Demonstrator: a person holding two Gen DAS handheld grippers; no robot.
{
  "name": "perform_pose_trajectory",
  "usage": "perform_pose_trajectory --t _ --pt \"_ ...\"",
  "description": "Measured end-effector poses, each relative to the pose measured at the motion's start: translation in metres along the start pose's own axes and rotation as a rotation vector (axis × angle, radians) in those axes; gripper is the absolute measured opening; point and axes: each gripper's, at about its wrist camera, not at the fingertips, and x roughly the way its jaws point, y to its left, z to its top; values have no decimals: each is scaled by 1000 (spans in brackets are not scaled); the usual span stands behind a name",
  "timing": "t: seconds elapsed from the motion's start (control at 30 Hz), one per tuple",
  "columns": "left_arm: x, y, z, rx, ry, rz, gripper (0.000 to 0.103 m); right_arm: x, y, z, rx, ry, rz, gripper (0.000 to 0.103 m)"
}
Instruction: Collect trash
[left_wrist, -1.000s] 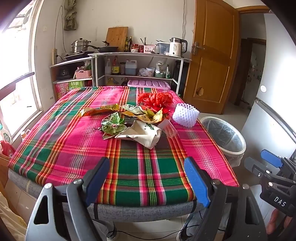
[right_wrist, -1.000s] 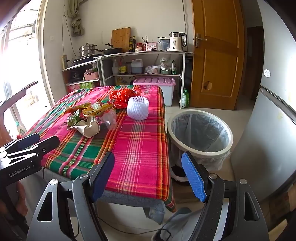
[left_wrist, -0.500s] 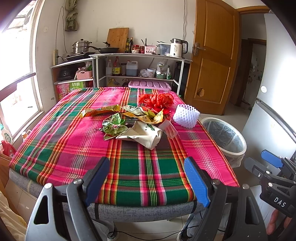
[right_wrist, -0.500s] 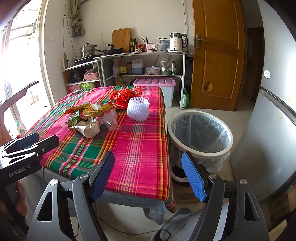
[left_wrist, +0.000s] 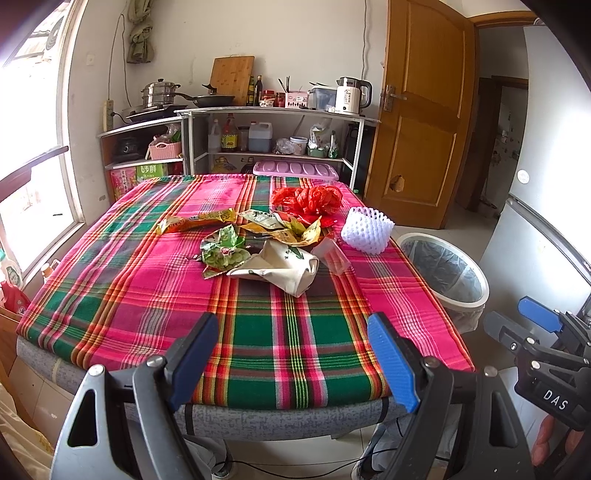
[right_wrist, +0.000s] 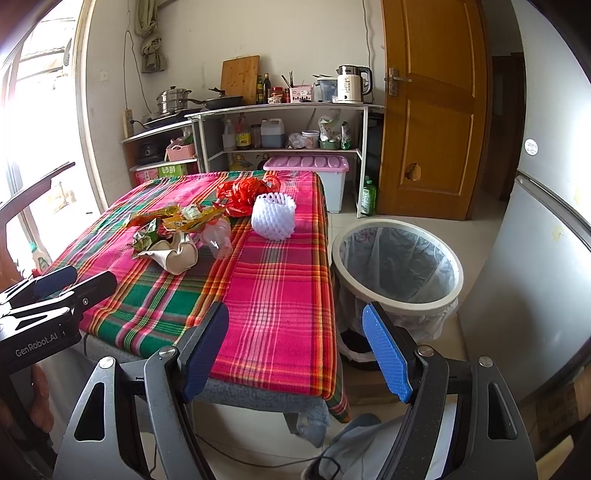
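Trash lies in a heap mid-table: a crumpled beige wrapper (left_wrist: 280, 267), green wrapper (left_wrist: 221, 253), yellow snack packets (left_wrist: 195, 221), a red plastic bag (left_wrist: 306, 199), a clear plastic cup (left_wrist: 330, 254) and a white foam net (left_wrist: 365, 230). The foam net (right_wrist: 273, 218) and beige wrapper (right_wrist: 177, 254) also show in the right wrist view. A round bin (right_wrist: 397, 262) with a clear liner stands on the floor right of the table. My left gripper (left_wrist: 291, 362) is open and empty at the table's near edge. My right gripper (right_wrist: 295, 347) is open and empty over the near right corner.
The table wears a red and green plaid cloth (left_wrist: 147, 280). A kitchen shelf (left_wrist: 273, 114) with pots, bottles and a kettle stands behind it. A wooden door (left_wrist: 421, 122) is at back right. A grey fridge (right_wrist: 535, 277) stands right of the bin.
Both views have shifted only slightly; the left gripper has drifted a little. Both grippers stay open and the trash has not moved.
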Motion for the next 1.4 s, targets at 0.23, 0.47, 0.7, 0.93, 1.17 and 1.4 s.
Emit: perform_pose_trajectory --t 0.23,0.47,0.7,0.93,1.17,1.4 --pt "-2 -1 0 2 -3 -4 84 0 0 -1 0 -2 -2 75" --pt "-2 -1 0 2 -1 -5 84 2 -1 -3 2 -2 -3 75" --pt "-2 -1 0 3 -1 -5 84 2 -1 -3 2 0 -5 75" --pt "-2 -2 0 3 -2 -6 84 1 0 -3 2 -2 -5 75" --pt "-2 -2 0 4 -2 -6 84 1 0 -3 1 -3 -6 75" --pt "-3 -4 0 5 -3 -9 84 2 0 -4 1 -1 -6 75"
